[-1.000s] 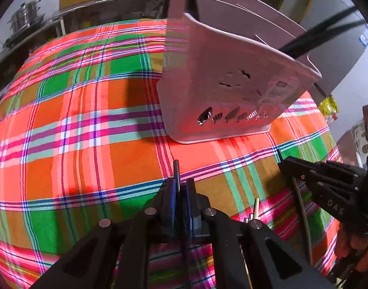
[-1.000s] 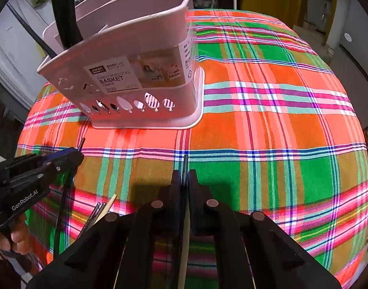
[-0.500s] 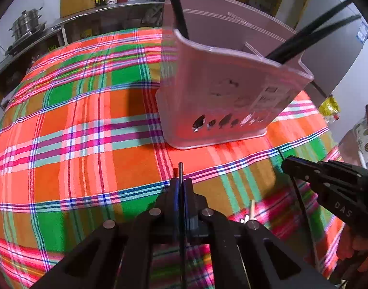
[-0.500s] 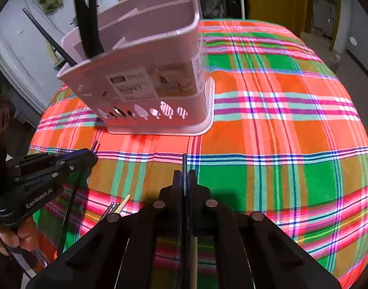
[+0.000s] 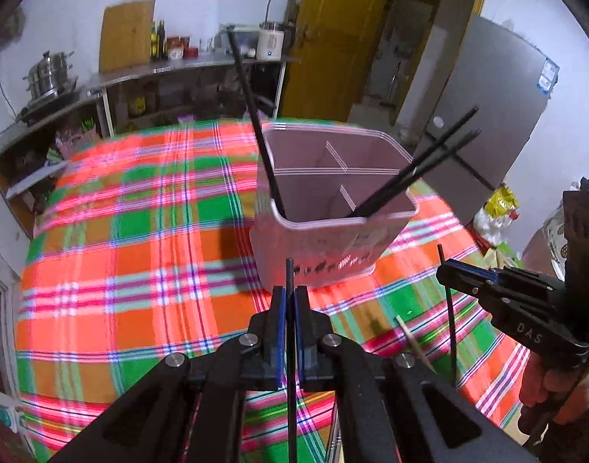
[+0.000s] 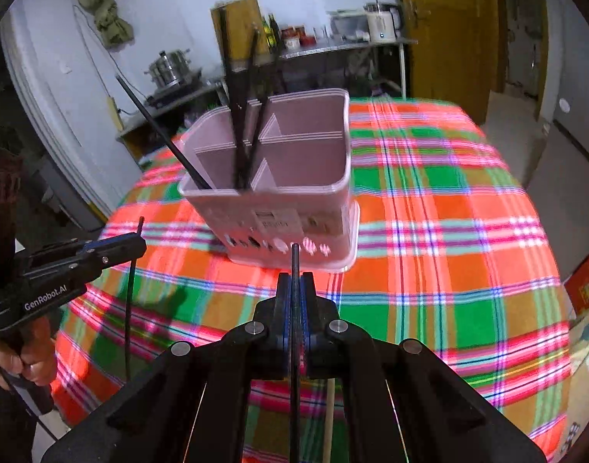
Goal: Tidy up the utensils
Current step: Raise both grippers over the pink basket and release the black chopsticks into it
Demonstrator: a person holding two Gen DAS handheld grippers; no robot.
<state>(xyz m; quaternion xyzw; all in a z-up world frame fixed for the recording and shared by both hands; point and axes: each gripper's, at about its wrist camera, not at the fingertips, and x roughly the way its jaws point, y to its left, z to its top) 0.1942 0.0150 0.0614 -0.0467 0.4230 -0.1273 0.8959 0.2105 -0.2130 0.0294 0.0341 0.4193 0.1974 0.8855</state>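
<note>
A pink utensil basket [image 5: 325, 239] with divided compartments stands on the plaid tablecloth [image 5: 120, 270]; it also shows in the right wrist view [image 6: 294, 200]. Three black chopsticks [image 5: 417, 169] lean in it. My left gripper [image 5: 289, 293] is shut on a black chopstick [image 5: 289, 270], held upright above the cloth in front of the basket. My right gripper [image 6: 295, 281] is shut on another black chopstick [image 6: 295, 258], also in front of the basket. Each gripper shows in the other's view, the right one [image 5: 448, 272] and the left one [image 6: 138, 241].
A pale wooden chopstick [image 5: 412, 337] lies on the cloth near the front edge. A steel counter [image 5: 140, 73] with pots and bottles stands behind the table. A grey fridge [image 5: 487, 115] and yellow door [image 5: 333, 38] are at the back right.
Both grippers have risen with their chopsticks, so the views now look down into the basket's compartments instead of at its side wall.
</note>
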